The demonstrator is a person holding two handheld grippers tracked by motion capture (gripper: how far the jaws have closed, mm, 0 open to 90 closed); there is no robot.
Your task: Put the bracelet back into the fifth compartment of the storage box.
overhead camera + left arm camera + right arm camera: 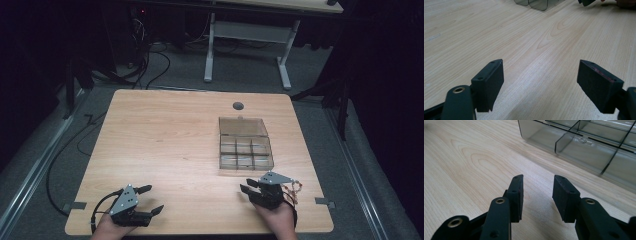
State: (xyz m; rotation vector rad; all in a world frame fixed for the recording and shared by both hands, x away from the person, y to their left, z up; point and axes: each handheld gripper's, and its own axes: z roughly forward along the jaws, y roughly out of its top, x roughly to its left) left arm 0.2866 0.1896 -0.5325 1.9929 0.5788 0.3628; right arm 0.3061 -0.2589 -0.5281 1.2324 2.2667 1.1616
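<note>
Jaws spread wide on the left hand-held gripper (150, 199), low at the lower left of the high view, nothing between them, a person's hand (111, 229) behind it at the bottom edge. In the left gripper view its two black pads (489, 83) frame bare wood grain, with the corner of the clear box (535, 4) up at the top edge and the tip of the other gripper (586, 2) at the upper right. Over to the right hand-held gripper (248, 185), lower right of centre in the high view: jaws parted by a narrower gap, empty too, resting on the table (165, 140). Just above it in that view sits the clear compartment box (246, 145), lid swung open toward the top of the frame, its divided cells showing no contents. In the right gripper view the box's near wall (584, 150) crosses the upper right, close ahead of the pads (564, 195). A small grey round cap (238, 106) sits in the tabletop above the box.
</note>
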